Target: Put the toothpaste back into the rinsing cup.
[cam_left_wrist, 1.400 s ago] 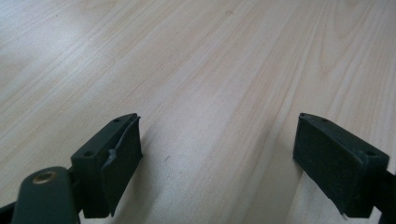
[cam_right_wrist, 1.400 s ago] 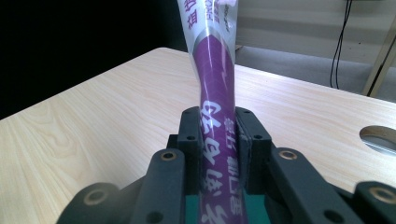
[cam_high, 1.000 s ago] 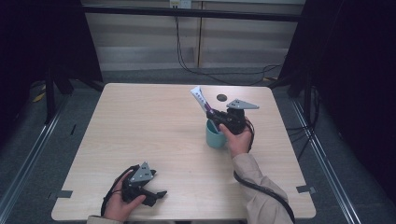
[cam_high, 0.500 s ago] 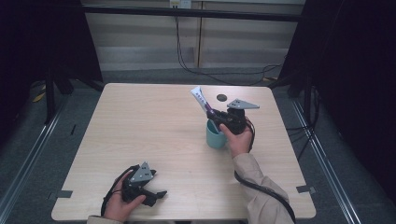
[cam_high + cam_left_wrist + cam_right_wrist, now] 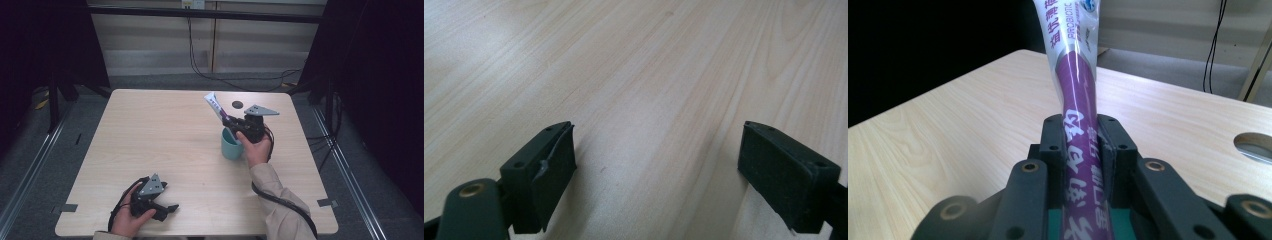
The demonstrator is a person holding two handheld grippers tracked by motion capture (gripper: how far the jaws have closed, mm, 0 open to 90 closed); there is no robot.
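Toothpaste tube, purple and white, stands tilted over the teal cup, clamped between the jaws of the right gripper; its lower end probably sits inside the cup. Well away from the cup, near the table's front edge, the left gripper rests with jaws wide apart over bare wood.

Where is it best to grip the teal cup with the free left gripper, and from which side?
Probably the teal cup wall on its left side, coming from the table's left: the right gripper holding the toothpaste tube and the hand crowd its top and right.
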